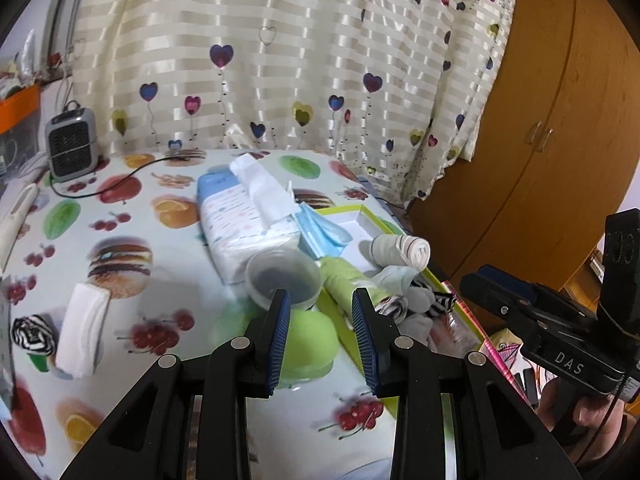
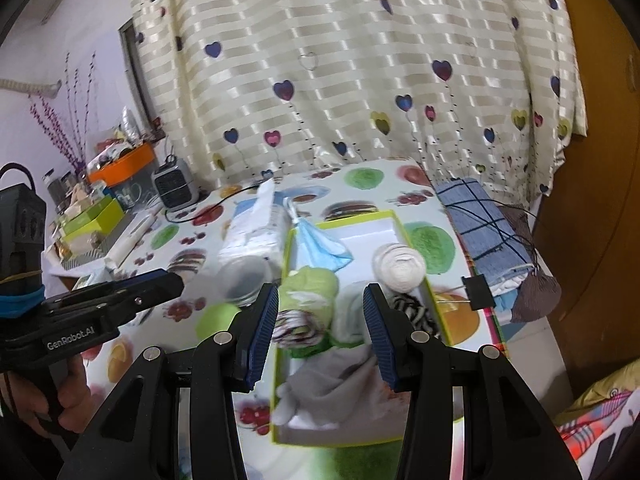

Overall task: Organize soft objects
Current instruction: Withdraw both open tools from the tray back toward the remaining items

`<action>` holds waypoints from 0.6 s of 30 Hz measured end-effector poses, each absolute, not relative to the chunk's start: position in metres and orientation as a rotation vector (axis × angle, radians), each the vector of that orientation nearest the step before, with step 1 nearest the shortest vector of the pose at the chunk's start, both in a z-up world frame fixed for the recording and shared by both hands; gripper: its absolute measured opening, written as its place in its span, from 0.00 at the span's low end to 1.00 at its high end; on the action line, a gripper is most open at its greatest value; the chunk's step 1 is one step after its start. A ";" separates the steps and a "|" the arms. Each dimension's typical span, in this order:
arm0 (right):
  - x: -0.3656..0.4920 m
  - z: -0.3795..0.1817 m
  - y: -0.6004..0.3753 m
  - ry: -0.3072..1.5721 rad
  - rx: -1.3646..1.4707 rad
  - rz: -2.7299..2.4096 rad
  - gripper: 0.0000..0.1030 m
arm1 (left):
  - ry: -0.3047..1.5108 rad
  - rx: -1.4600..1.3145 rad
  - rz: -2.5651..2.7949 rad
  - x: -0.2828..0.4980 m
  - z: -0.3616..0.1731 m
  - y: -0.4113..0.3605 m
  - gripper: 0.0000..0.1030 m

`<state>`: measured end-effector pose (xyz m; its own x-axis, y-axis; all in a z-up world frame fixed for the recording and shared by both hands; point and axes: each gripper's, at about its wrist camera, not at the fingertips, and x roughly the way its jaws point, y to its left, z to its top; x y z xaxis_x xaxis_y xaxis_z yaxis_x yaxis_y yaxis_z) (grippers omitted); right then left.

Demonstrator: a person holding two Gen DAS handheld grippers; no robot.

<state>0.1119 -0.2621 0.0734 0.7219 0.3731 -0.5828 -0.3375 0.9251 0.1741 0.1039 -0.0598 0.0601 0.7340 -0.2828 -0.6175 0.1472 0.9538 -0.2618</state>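
Box at centre holds several rolled cloths; zebra roll and pad remain lower left; both claws released, empty.

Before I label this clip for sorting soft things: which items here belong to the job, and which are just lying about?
Job:
green-rimmed box
white rolled sock
green rolled cloth
grey cloth
blue face mask
zebra-striped roll
folded white cloth

Lying about:
small heater
clear plastic tub
tissue pack
curtain
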 end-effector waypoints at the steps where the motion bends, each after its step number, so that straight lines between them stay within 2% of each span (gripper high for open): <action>1: 0.109 0.074 -0.258 0.657 0.048 0.396 0.44 | 0.709 -0.202 -0.238 0.102 0.059 -0.058 0.30; 18: 0.090 0.077 -0.215 0.662 -0.021 0.462 0.44 | 0.703 -0.233 -0.179 0.079 0.055 -0.025 0.30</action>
<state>0.0902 -0.2154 0.0770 0.6918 0.4069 -0.5966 -0.4199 0.8988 0.1261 0.0790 -0.0250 0.0550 0.7493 -0.2400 -0.6172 0.0837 0.9589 -0.2713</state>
